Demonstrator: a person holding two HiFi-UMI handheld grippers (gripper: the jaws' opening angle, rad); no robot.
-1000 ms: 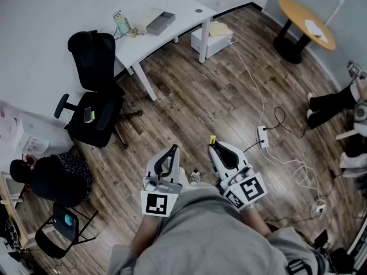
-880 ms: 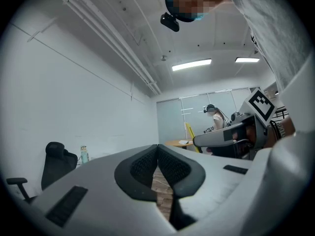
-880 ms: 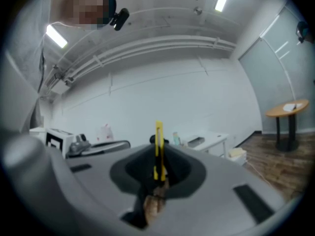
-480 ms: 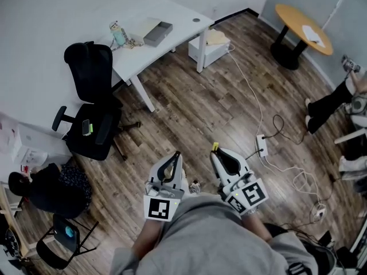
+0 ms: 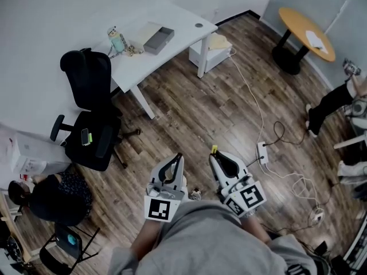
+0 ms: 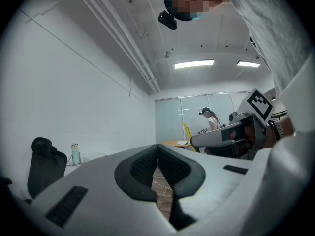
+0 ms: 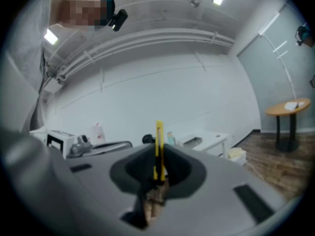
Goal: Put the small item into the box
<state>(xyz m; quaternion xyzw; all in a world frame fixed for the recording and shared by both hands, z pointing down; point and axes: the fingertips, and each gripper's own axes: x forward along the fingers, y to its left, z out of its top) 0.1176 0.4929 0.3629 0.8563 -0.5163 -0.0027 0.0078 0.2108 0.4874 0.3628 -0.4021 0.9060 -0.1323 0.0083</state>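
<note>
The right tool [image 5: 215,154] pinches a thin yellow item [image 7: 159,146] that points up, the left tool [image 5: 178,157] is squeezed together on nothing, and the gray box [image 5: 159,39] sits far off to the left on the desk [image 5: 182,20].

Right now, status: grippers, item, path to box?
Left gripper shut, empty. Right gripper shut on yellow item. Box on desk, across the floor; office chair beside desk.

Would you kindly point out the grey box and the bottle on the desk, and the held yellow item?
grey box [image 5: 159,39], head view, its middle.
bottle [image 5: 117,40], head view, its body.
yellow item [image 7: 158,149], right gripper view, middle of its strip.
</note>
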